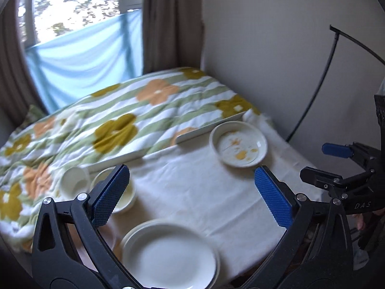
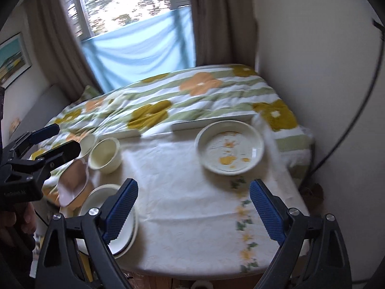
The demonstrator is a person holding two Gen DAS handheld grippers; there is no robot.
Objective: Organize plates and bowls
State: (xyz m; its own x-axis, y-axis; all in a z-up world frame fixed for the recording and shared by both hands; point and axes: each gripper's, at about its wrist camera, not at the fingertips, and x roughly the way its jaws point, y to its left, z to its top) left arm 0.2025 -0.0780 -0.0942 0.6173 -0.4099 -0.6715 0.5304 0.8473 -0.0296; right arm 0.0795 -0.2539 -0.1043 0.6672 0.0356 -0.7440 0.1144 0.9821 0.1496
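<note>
From the left wrist view, the left gripper is hovering above the desk with its fingers spread wide and grasping nothing. Directly under it, at the near edge of the desk, a stack of plain plates is lying. The soiled dish, with yellow stains inside, is sitting near the far right corner, well apart from the stack. Two small bowls are standing at the left edge, one partly hidden behind the left finger. A flat white tray is lying along the far edge, where the flowered blanket begins.

From the right wrist view, the right gripper is also hanging released, its fingers wide apart and empty, and it is pointing toward the soiled dish. The cream bowl is standing upright near the far left corner, and the plate stack is near the left front corner. The left gripper is showing at the left side.

I judge that the step in hand is reaching for the soiled dish. To do it well, the right gripper should be coming down onto the near rim, with one finger inside and one outside, closing firmly because the glazed rim probably is slippery. The dish should be kept level. The picture is blurred, so the finer details I cannot tell.
</note>
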